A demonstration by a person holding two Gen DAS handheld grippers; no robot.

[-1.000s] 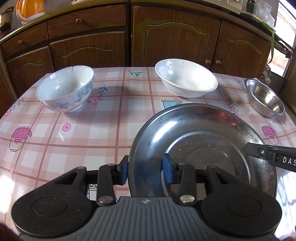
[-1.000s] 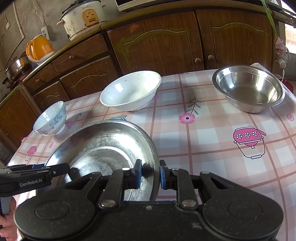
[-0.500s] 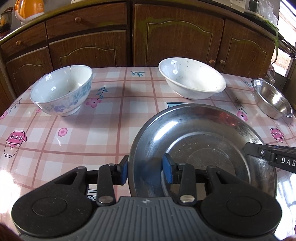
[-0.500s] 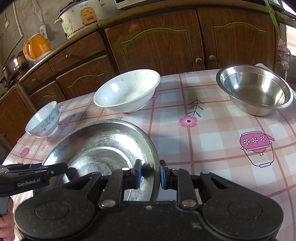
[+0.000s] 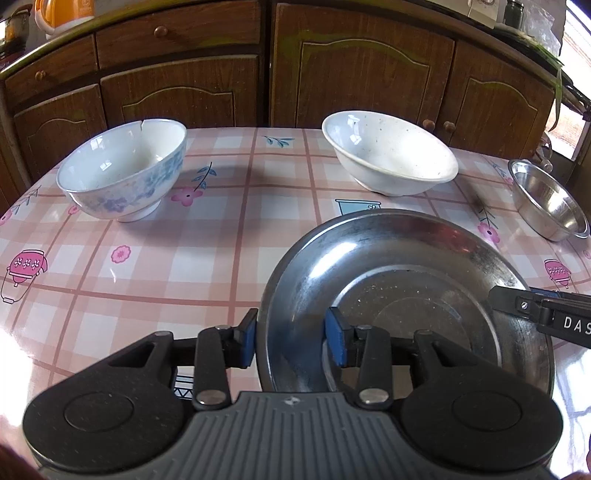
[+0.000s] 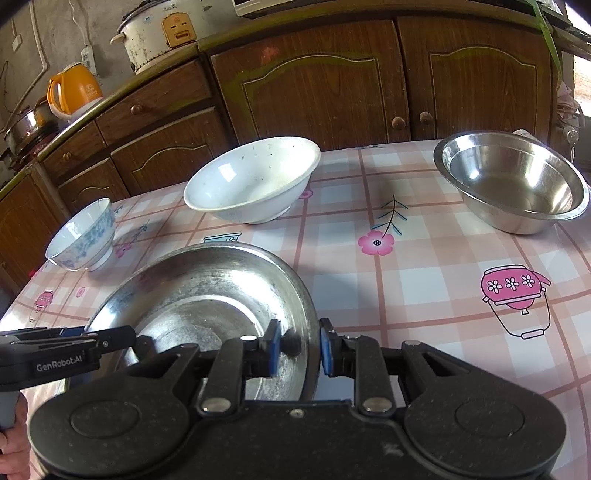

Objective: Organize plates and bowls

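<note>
A wide steel plate (image 5: pixel 406 266) lies low over the near part of the checked table (image 5: pixel 184 258). My left gripper (image 5: pixel 291 339) is shut on the plate's left rim, one blue pad outside and one inside. On the plate's (image 6: pixel 207 295) right rim my right gripper (image 6: pixel 298 347) has its jaws opening, so the rim stands between the pads with a gap on the inner side. Further back are a floral bowl (image 5: pixel 122 173) with a chipped rim, a white bowl (image 5: pixel 391 158) and a steel bowl (image 6: pixel 509 181).
Brown cabinets (image 5: pixel 362 74) close off the far side of the table. An orange kettle (image 6: pixel 74 92) and a rice cooker (image 6: pixel 162 29) stand on the counter at the left. A person's hand (image 6: pixel 11 435) holds the left gripper's handle.
The right gripper's pads have spread a little and come off the plate's rim. The left gripper's grip looks the same. The bowls have not moved on the table.
</note>
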